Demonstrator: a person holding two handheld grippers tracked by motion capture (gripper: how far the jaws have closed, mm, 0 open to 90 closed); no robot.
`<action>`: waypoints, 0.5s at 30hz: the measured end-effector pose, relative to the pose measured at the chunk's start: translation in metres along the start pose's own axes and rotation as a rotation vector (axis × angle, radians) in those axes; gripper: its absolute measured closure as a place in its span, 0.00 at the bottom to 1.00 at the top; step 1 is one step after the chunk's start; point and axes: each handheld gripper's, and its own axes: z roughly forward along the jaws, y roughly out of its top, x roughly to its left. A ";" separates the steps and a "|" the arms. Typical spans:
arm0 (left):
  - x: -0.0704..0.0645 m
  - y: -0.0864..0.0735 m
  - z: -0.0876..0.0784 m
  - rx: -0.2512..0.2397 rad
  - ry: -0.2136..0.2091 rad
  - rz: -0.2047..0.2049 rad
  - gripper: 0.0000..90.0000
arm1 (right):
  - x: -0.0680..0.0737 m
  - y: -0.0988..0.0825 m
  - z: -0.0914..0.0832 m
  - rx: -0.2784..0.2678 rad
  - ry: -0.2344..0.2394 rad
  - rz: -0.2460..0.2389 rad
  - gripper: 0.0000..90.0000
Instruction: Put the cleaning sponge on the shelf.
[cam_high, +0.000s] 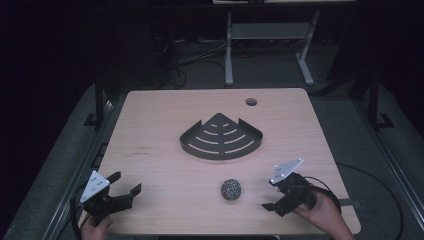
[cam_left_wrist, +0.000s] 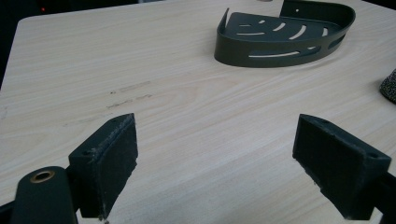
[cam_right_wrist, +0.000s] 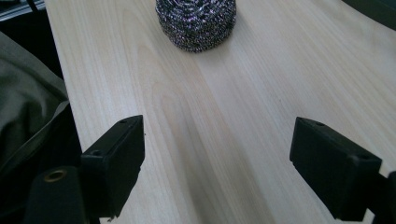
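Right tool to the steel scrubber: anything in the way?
Nothing visible. The right tool stands open, pointing at the steel scrubber, with only bare table between them. The dark corner tray lies farther back, off that line.

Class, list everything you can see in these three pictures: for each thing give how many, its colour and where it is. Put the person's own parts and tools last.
Table: one, pale wood, centre of the high view, with a round hole near its far edge.
Corner shelf tray: one, dark grey with curved slots, middle of the table.
Steel scourer: one, silvery speckled ball, on the table nearer the person than the tray, ahead of the right tongs.
Desk frame: one, light grey, on the floor beyond the table.
Cables: several, dark, on the floor beyond the table.
Left tongs: one, black with a grey plate, near left corner, open, nothing between the jaws.
Right tongs: one, black with a grey plate, near right corner, open, pointing at the scourer.
Hands: two, at the near edge, each holding tongs.
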 end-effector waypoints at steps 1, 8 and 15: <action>0.000 0.000 0.000 -0.001 0.000 0.001 0.15 | 0.001 0.001 0.001 0.002 0.001 -0.001 0.19; -0.002 0.000 0.001 0.001 -0.004 0.002 0.15 | 0.000 0.007 0.004 0.013 0.010 -0.024 0.19; -0.002 0.001 0.001 0.000 -0.009 0.009 0.15 | 0.002 0.014 0.009 0.017 0.023 -0.041 0.19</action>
